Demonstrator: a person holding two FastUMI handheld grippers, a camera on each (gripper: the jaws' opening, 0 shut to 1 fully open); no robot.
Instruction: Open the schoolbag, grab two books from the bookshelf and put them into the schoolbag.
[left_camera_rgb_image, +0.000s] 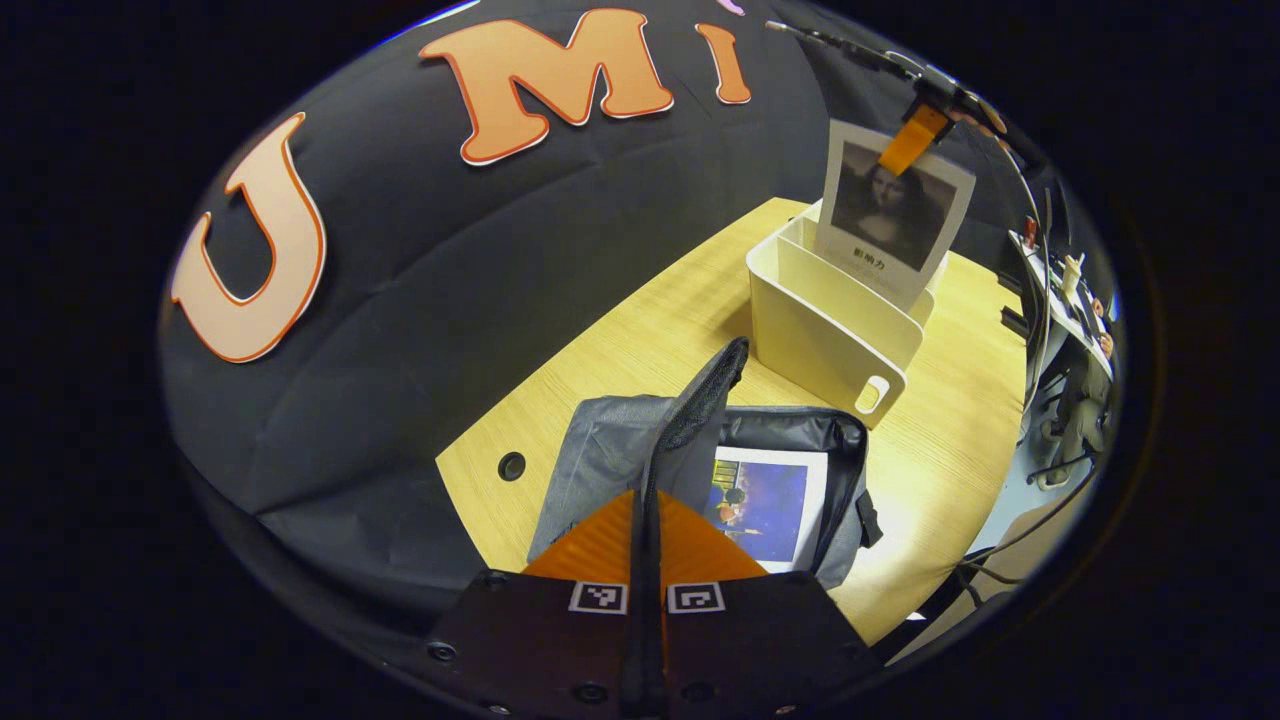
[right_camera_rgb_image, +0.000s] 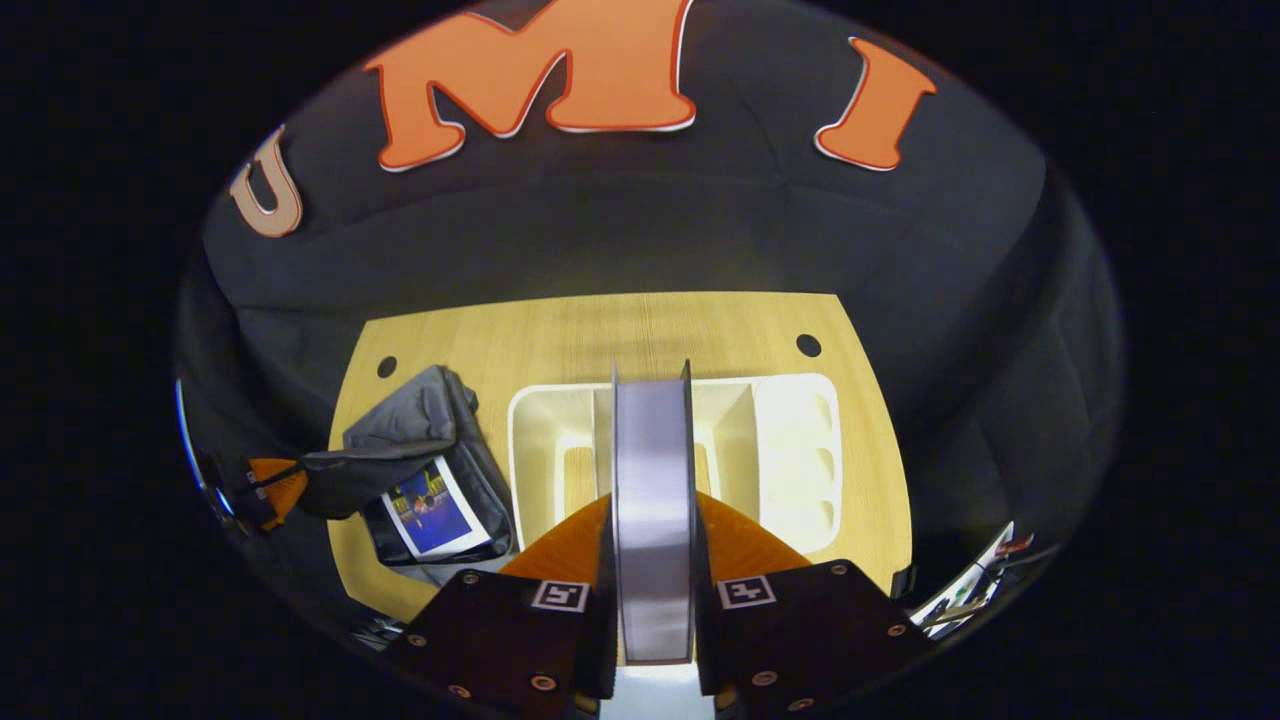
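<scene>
Left hand-held gripper (left_camera_rgb_image: 645, 520) is pinching the schoolbag (left_camera_rgb_image: 600, 450) flap up, right hand-held gripper (right_camera_rgb_image: 652, 545) is clamped on a book (right_camera_rgb_image: 653, 500) over the bookshelf (right_camera_rgb_image: 790, 450).

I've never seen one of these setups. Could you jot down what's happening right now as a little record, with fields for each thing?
Table: light wooden top
Schoolbag: grey, lying open on the table
Bag flap: held up, pinched by the left tongs
First book: blue cover, already lying inside the schoolbag
Second book: portrait cover, gripped at its top edge by the right tongs, over the bookshelf
Bookshelf: white divided box, beside the schoolbag
</scene>
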